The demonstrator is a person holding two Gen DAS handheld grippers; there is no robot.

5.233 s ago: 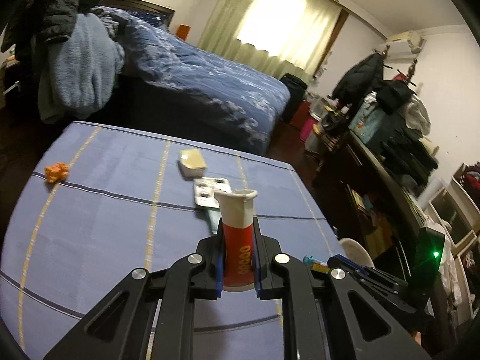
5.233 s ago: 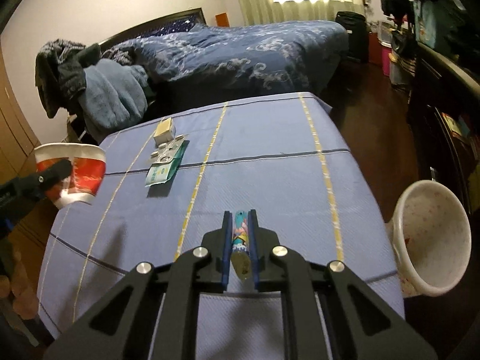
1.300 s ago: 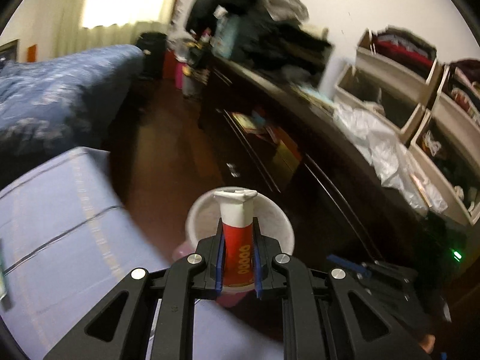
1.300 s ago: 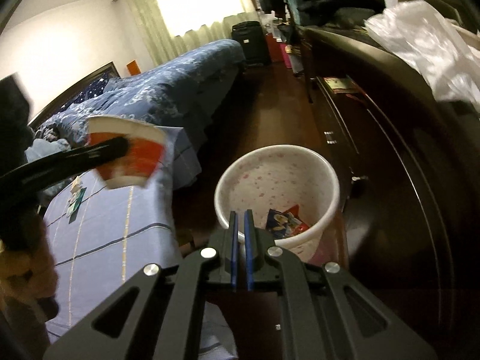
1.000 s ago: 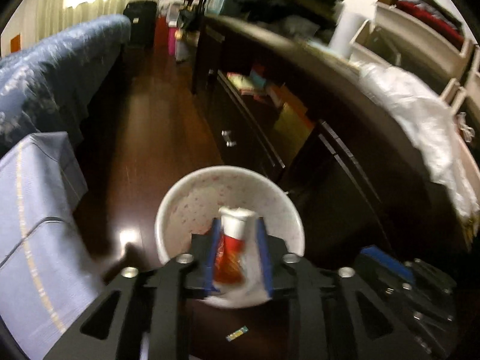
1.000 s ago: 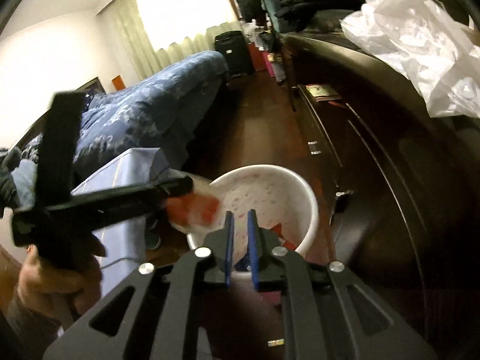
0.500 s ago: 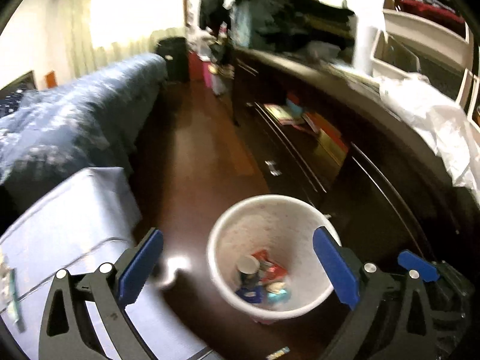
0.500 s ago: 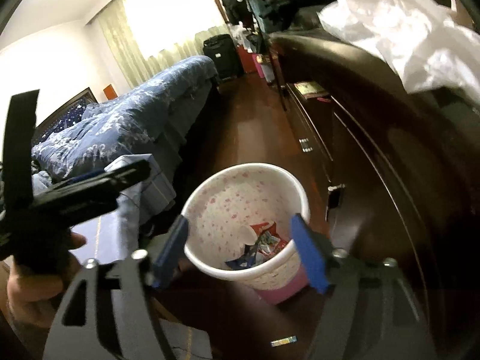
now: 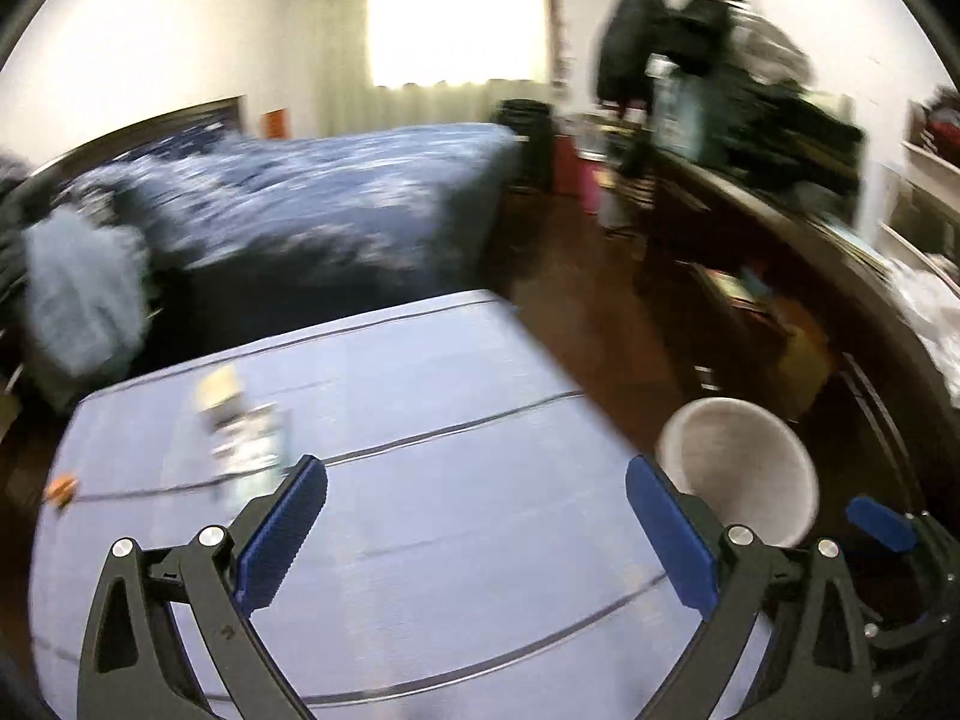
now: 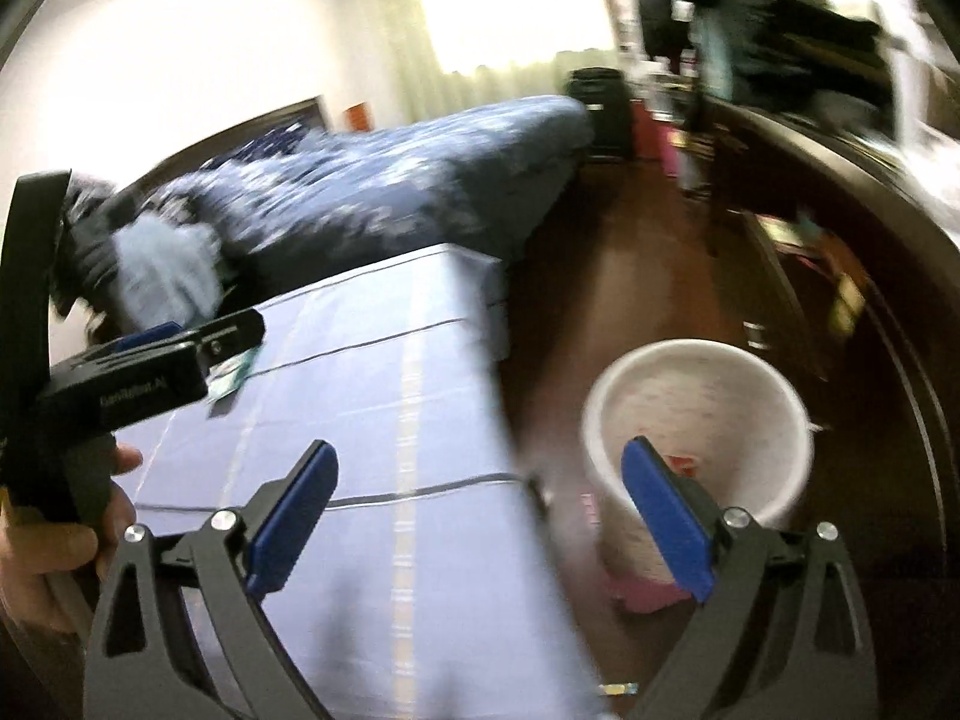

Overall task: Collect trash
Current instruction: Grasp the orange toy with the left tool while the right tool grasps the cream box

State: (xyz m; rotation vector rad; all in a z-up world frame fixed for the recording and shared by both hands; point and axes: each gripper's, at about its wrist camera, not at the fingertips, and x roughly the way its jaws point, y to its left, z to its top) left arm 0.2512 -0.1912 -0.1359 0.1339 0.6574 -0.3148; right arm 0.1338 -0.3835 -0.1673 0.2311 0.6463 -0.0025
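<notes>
My left gripper (image 9: 474,474) is open wide and holds nothing; it hangs over the blue striped tablecloth (image 9: 456,540). On the cloth, far left, lie a blurred yellowish box (image 9: 219,387), a green and silver packet (image 9: 249,444) and a small orange scrap (image 9: 63,486). The white speckled bin (image 9: 738,468) stands on the floor to the right of the table. My right gripper (image 10: 480,450) has its jaws opening with nothing between them; it hangs over the table's edge and the bin (image 10: 696,396). Red trash (image 10: 684,462) shows inside the bin.
A bed with a blue quilt (image 9: 330,198) lies beyond the table. A dark dresser (image 9: 780,276) piled with clothes runs along the right. A hand (image 10: 48,540) holds the left tool. A small wrapper (image 10: 621,689) lies on the wood floor.
The left gripper opened and the red cup dropped into the bin. The right jaws opened from shut. Both views have swung left from above the bin toward the table.
</notes>
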